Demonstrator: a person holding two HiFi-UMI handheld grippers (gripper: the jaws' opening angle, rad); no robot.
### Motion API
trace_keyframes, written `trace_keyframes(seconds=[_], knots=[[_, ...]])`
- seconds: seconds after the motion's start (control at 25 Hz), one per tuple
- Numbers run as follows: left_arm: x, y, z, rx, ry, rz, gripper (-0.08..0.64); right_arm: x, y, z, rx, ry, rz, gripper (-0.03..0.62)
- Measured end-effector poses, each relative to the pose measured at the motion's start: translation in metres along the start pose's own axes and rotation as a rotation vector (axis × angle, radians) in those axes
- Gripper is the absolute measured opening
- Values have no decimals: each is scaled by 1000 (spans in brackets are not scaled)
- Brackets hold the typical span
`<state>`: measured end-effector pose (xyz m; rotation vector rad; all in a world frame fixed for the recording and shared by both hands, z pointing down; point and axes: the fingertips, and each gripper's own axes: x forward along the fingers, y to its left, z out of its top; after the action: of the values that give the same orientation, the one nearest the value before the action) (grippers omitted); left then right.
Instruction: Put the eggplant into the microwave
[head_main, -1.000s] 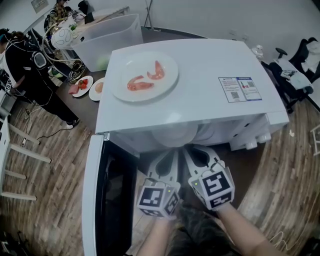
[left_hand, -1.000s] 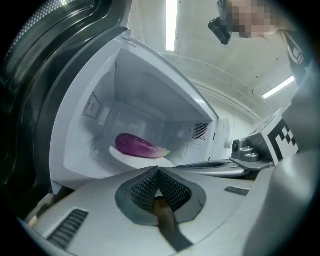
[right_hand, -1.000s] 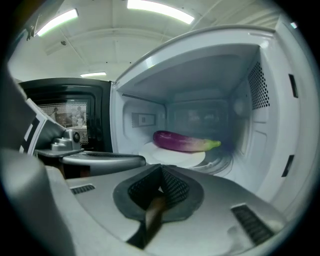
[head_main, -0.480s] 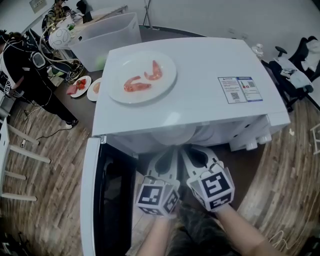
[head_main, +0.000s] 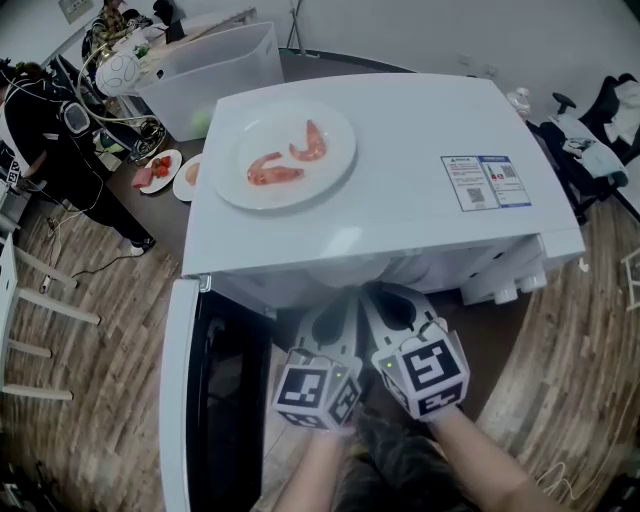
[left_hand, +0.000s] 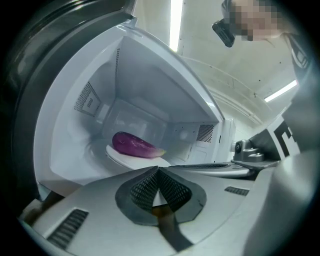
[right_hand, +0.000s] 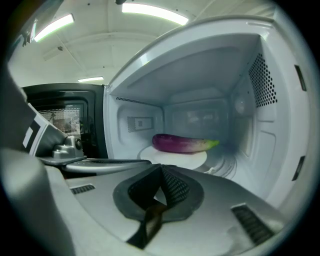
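A: Purple eggplant (right_hand: 182, 143) lying on its side on the white plate (right_hand: 170, 159), deep inside the microwave (head_main: 420, 120). Looks to me like the placing is done!

B: Agreed. Left gripper (left_hand: 159, 172): jaws pressed together, nothing between them. Right gripper (right_hand: 161, 169): same story, closed and empty. Both sit side by side at the cavity mouth, well apart from the eggplant.

A: So what's the smart play?

B: I'd say back both out straight and level, so neither clips the cavity floor or nudges that plate. Then the door (head_main: 215, 400), swung wide at the left, wants one closed jaw-tip pushing on its outer edge.

A: Any trap?

B: The shrimp plate (head_main: 250, 135) on the microwave's roof. A gentle swing, no slam, should keep it put.
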<state>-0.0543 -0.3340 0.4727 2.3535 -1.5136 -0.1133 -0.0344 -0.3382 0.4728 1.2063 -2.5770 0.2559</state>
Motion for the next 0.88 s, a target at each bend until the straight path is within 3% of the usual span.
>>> trace_keyframes(seconds=[0.12,0.28,0.6,0.88], knots=[[1,-1,1,24,9,2,3,2,-1,1,5,0,-2,0],[2,2,2,-2,4,1,3,3,-1,2,10,-5,1,0],[-11,4,0,1,-14,12,3,-8,5,6,25,-79,-2,0],[-30,-10,12,56,-52,14,3,-30,16,13,4,-123,2,3]])
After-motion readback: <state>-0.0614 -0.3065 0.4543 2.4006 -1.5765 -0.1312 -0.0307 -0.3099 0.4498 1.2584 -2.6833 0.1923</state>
